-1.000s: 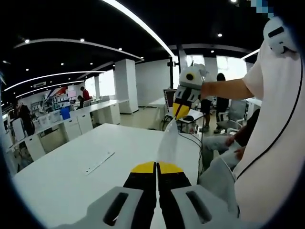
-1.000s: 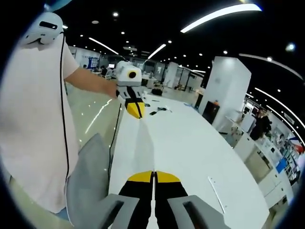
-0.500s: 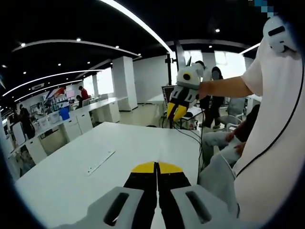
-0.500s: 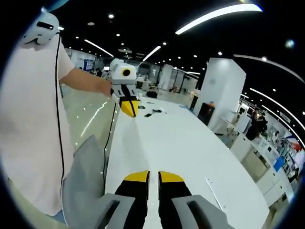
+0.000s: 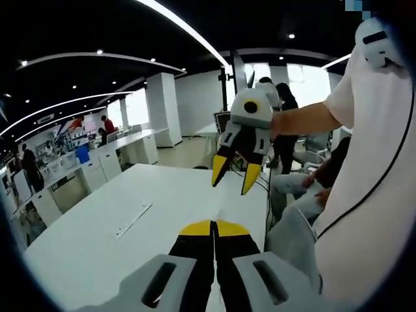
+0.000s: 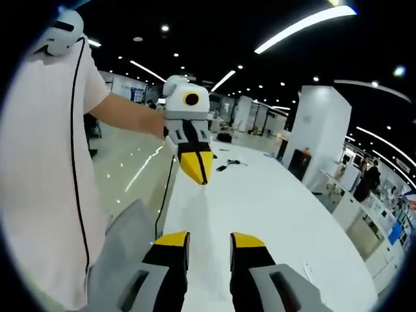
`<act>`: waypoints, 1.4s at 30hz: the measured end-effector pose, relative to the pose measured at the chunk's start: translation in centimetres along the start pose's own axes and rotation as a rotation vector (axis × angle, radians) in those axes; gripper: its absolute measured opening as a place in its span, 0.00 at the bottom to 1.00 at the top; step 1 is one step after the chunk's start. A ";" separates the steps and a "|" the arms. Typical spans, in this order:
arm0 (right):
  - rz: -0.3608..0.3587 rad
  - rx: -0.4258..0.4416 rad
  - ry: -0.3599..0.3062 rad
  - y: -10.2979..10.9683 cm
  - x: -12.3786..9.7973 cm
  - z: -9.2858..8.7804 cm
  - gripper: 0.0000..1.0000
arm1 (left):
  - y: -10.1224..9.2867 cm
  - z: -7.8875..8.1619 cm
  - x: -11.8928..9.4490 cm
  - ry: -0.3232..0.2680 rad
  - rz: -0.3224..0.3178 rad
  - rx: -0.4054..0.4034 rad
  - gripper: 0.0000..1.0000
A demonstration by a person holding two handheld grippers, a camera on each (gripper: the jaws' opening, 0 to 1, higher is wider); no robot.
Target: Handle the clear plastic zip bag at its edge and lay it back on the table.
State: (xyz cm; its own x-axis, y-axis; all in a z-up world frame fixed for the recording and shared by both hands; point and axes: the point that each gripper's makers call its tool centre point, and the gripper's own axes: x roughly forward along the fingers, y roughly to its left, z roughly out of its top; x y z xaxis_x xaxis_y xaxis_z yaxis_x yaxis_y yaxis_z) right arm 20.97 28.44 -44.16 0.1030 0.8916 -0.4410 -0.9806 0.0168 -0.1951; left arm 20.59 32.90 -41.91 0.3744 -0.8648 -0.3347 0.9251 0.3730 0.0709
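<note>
A long white table (image 5: 91, 247) runs away down an open-plan office, bare apart from a thin pale strip (image 5: 133, 220) lying flat on it and some dark cables (image 6: 229, 164) at the far end. Bright light strips (image 5: 188, 29) curve across a dark ceiling, broad white columns (image 5: 159, 107) stand beyond the table, and rows of white desks line the far left wall, where a few people are too small to make out.

The person in a white shirt (image 5: 374, 195) stands at the table's near right edge, holding both tools up over it. The left gripper (image 5: 213, 228) is clenched, its yellow tips pressed together. The right gripper (image 6: 209, 239) is released, its jaws standing well apart with open air between them.

The clear plastic zip bag (image 6: 187, 209) is hard to see. In the right gripper view it reads as a faint, glassy sheet hanging below the left gripper's closed tips, above the table's near edge, pinched there at its edge. Its lower end fades into the white tabletop, so I cannot tell whether it touches the surface. In the left gripper view it is too transparent to pick out.
</note>
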 end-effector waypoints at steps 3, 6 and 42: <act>0.019 0.005 -0.014 0.1 0.9 0.8 0.22 | -0.2 0.4 0.2 -0.006 -0.006 0.007 0.00; 0.033 0.005 -0.019 0.4 1.4 1.2 0.20 | -0.4 0.7 0.4 -0.012 -0.012 0.012 0.00; 0.084 0.026 0.016 1.5 2.2 1.3 0.00 | -1.1 1.6 0.5 -0.043 -0.038 0.015 0.00</act>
State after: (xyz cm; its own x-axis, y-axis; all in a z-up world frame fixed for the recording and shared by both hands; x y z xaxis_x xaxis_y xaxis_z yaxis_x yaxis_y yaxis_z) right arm 19.50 30.99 -44.28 0.0223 0.8829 -0.4691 -0.9899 -0.0462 -0.1341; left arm 19.88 31.51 -40.69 0.3413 -0.8920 -0.2964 0.9393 0.3351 0.0733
